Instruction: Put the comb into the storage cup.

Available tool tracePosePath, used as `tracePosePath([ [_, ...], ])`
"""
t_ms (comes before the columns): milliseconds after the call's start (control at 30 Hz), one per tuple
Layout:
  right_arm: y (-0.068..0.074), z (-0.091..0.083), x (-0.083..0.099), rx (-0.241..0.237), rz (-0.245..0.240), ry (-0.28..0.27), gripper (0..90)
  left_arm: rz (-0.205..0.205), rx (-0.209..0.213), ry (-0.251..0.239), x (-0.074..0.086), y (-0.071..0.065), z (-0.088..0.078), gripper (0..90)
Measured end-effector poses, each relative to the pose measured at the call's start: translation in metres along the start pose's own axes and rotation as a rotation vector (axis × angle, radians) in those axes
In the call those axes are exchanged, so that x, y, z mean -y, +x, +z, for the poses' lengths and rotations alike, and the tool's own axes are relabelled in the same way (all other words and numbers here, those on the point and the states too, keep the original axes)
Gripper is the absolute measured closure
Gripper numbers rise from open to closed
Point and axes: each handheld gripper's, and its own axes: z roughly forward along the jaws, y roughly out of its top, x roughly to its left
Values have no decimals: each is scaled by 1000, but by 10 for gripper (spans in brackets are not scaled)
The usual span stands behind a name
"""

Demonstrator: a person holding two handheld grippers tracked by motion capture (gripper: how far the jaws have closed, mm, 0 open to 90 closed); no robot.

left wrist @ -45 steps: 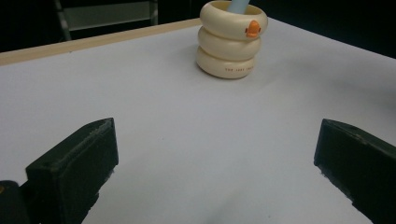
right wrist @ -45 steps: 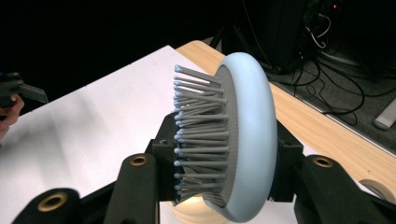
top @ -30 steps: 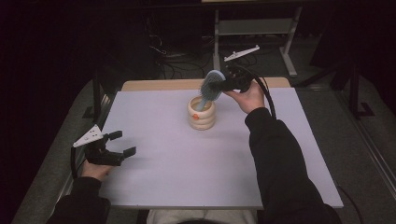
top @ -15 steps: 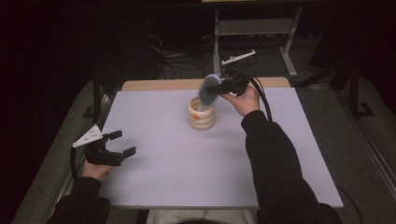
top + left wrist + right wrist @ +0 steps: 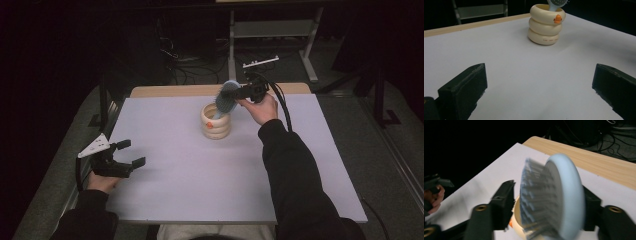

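The blue hairbrush (image 5: 227,97) stood handle-down in the duck cup (image 5: 215,121), head leaning toward the right gripper (image 5: 239,93). Its jaws had just been opening, brush head between them, looking let go. The left gripper (image 5: 131,153) sat wide open, well away from the cup.

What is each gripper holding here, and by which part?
Nothing is gripped. The right gripper has just been opening; its jaws flank the blue hairbrush head, handle down in the duck cup. The left gripper is open.
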Motion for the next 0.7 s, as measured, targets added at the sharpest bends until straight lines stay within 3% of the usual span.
tracePosePath([
  [367,-6,-9,8,32,-48,-21,147,15,12,-17,-3,-5,1,0],
  [500,-7,-13,10,44,-72,-24,121,14,12,-17,-3,-5,1,0],
  [700,-8,-21,12,66,-88,-43,11,14,10,-15,-3,-5,1,0],
])
